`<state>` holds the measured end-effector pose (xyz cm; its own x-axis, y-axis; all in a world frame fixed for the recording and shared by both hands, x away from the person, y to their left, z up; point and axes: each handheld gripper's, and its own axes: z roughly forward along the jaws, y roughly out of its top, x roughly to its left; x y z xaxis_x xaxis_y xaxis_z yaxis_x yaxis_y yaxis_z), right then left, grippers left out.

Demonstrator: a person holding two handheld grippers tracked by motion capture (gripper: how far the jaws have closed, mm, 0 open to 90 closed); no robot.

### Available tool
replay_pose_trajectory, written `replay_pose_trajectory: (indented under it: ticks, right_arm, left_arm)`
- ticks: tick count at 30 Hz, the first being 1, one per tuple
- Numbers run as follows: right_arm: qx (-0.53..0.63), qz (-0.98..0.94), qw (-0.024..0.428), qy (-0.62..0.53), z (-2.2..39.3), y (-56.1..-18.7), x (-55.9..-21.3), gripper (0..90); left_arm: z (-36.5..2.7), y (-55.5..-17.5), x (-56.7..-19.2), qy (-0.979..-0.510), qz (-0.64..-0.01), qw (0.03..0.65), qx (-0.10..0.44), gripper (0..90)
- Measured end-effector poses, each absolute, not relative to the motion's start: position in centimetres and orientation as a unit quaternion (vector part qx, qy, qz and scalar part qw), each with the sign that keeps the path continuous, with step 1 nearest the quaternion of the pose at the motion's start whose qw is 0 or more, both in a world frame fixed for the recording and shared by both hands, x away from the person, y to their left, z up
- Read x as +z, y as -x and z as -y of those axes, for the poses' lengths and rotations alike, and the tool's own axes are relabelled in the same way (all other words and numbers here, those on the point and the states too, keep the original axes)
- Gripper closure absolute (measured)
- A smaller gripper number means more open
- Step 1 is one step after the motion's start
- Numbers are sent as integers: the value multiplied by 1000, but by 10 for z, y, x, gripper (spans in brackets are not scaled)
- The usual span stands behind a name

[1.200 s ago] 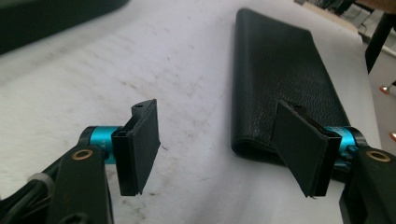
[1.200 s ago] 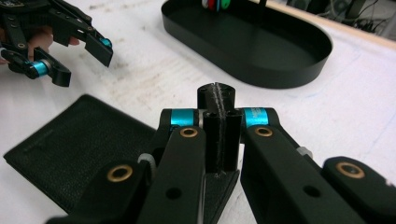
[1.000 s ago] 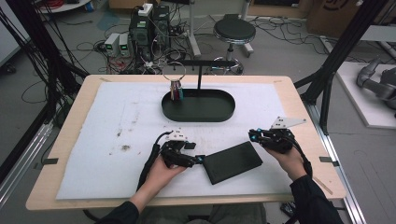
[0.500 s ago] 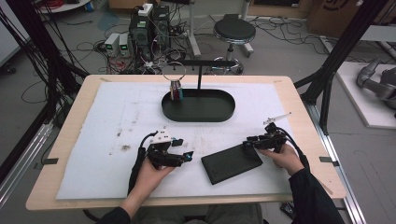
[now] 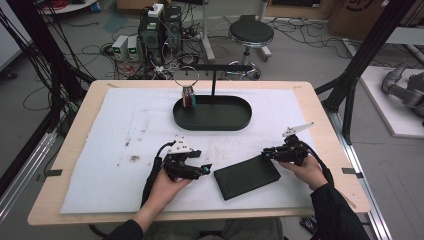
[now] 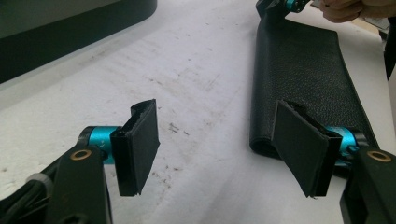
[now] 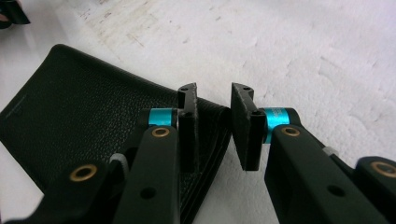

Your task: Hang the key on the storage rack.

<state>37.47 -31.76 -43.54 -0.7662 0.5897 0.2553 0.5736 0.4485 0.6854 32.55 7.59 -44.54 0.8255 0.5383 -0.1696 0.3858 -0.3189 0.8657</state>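
Observation:
A black leather wallet [image 5: 246, 176] lies flat on the white mat [image 5: 125, 130], near the front edge between the two hands. My left gripper [image 5: 206, 169] rests just left of it with its jaws wide open and nothing between them; in the left gripper view [image 6: 219, 149] the wallet [image 6: 299, 70] lies beside the right pad. My right gripper [image 5: 265, 154] points at the wallet's right corner. Its jaws [image 7: 215, 121] have just been closing and stand narrow, straddling the wallet's edge [image 7: 93, 116]; a gap still shows between the pads.
A black oval tray [image 5: 180, 117] sits at the back middle of the mat, with a T-shaped stand [image 5: 214, 80] and a ring of small coloured items [image 5: 188, 95] hanging at its left. The wooden table edge [image 5: 200, 216] runs close in front of the hands.
The left gripper drew slightly away from the wallet's left end. The right gripper rolled and settled onto the wallet's right corner, its jaws widening and then narrowing again.

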Motion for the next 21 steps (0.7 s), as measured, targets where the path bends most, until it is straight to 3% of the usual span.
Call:
replay_pose_trajectory:
  ticks: [10,16,21]
  right_arm:
    - [455,-843,82,-275,323,-350,-413,776]
    - [459,-844,96,-262,324,-345,-409,776]
    - [464,-843,101,-252,325,-343,-408,776]
  left_arm:
    - [-65,-329,-448,-813,-275,511,50,318]
    - [-61,-328,-448,-806,-260,533,13,318]
    - [-49,-327,-454,-822,-245,512,-33,319]
